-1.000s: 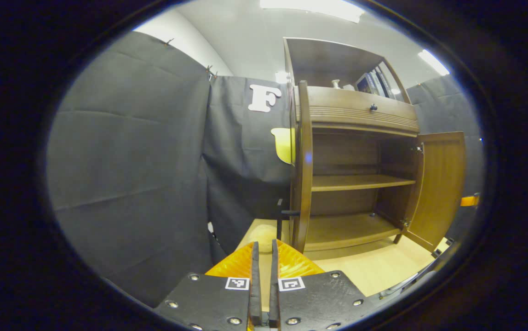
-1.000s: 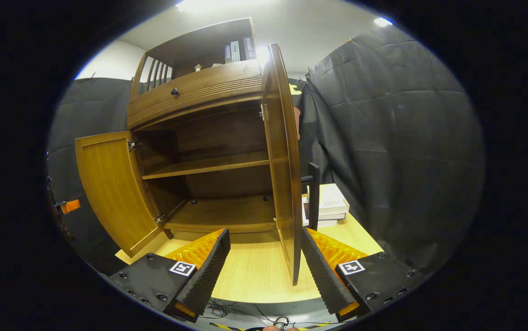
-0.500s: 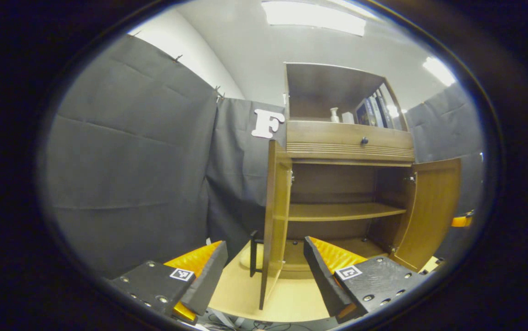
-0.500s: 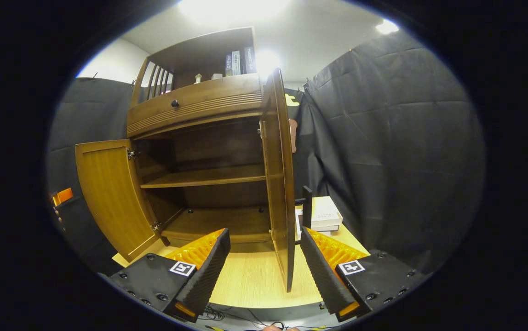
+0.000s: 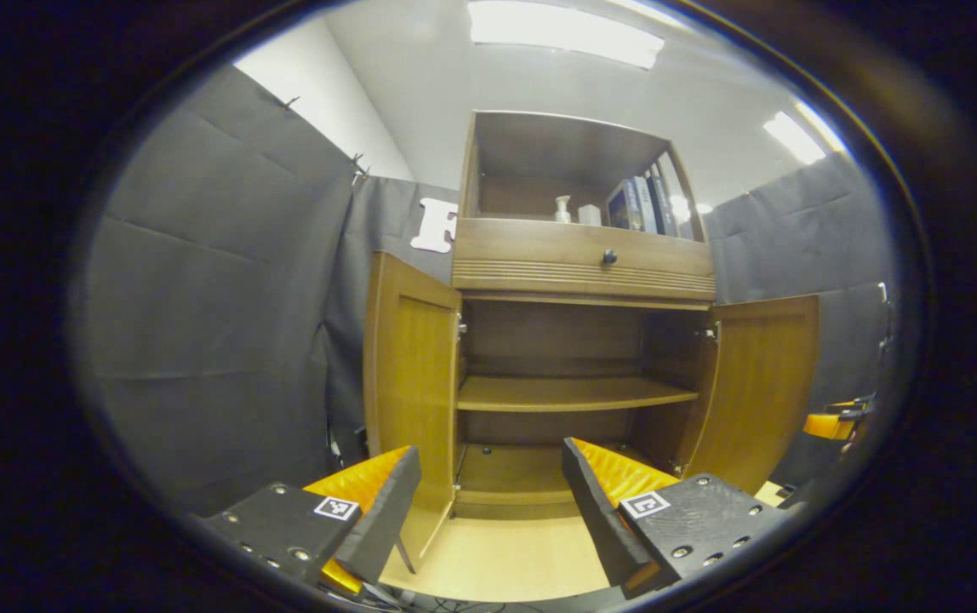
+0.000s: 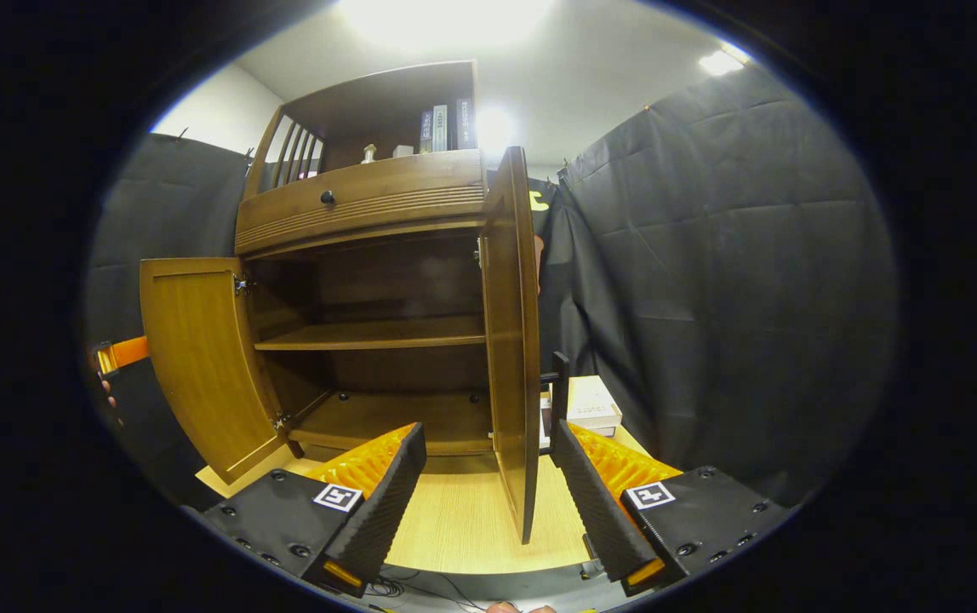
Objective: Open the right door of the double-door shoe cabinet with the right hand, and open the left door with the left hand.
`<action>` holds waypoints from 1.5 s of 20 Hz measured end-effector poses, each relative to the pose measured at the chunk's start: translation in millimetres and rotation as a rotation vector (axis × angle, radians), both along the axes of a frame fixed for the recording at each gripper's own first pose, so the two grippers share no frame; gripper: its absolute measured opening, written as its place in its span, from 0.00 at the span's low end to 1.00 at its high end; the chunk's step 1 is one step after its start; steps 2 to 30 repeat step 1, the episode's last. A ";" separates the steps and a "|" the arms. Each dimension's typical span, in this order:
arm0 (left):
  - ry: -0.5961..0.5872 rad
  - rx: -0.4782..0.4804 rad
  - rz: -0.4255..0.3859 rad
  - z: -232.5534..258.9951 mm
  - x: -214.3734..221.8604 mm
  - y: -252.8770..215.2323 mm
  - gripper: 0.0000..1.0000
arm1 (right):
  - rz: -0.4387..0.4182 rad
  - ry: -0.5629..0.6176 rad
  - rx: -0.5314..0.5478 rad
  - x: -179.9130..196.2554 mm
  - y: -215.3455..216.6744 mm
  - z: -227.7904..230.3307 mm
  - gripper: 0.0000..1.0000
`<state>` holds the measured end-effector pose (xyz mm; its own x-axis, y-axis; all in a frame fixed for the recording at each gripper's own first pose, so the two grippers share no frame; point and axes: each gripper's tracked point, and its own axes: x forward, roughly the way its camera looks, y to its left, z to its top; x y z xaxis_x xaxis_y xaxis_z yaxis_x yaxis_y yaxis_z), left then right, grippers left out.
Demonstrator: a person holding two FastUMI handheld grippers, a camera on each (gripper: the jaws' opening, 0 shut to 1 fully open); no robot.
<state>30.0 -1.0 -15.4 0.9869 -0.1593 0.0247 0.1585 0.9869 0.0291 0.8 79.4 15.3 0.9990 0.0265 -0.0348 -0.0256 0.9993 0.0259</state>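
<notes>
- The shoe cabinet (image 5: 578, 255) is dark, smooth wood with a ribbed band under a drawer that has a small round knob (image 5: 608, 255); books (image 5: 642, 204) stand in the open shelf on top.
- Both flat, honey-toned panel doors stand swung out: the left door (image 5: 408, 400) and the right door (image 5: 761, 387), baring a bare wooden shelf (image 5: 569, 393) inside.
- In the left gripper view, the left gripper (image 5: 488, 511) has its fingers spread wide, holding nothing; the left door sits just beyond its left finger (image 5: 382, 511), apart from it.
- In the right gripper view, the right gripper (image 6: 488, 502) is also spread and empty; the right door (image 6: 514, 340) appears edge-on between its fingers, not touched, its dark bar handle (image 6: 558, 387) on the far face.
- A stack of books (image 6: 591, 404) lies on the pale wooden floor (image 6: 463, 519) beyond that door.
- A second ago the left fingers were pressed together close to the left door's edge; now they are parted and farther back, and that door stands wider.
</notes>
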 end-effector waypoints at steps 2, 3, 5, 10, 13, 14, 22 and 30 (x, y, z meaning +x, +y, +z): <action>-0.006 0.017 -0.009 1.7 0.8 -7.4 0.96 | 0.003 -0.005 0.001 1.2 1.5 1.9 0.92; -0.006 0.017 -0.009 1.7 0.8 -7.4 0.96 | 0.003 -0.005 0.001 1.2 1.5 1.9 0.92; -0.006 0.017 -0.009 1.7 0.8 -7.4 0.96 | 0.003 -0.005 0.001 1.2 1.5 1.9 0.92; -0.006 0.017 -0.009 1.7 0.8 -7.4 0.96 | 0.003 -0.005 0.001 1.2 1.5 1.9 0.92; -0.006 0.017 -0.009 1.7 0.8 -7.4 0.96 | 0.003 -0.005 0.001 1.2 1.5 1.9 0.92; -0.006 0.017 -0.009 1.7 0.8 -7.4 0.96 | 0.003 -0.005 0.001 1.2 1.5 1.9 0.92; -0.006 0.017 -0.009 1.7 0.8 -7.4 0.96 | 0.003 -0.005 0.001 1.2 1.5 1.9 0.92; -0.006 0.017 -0.009 1.7 0.8 -7.4 0.96 | 0.003 -0.005 0.001 1.2 1.5 1.9 0.92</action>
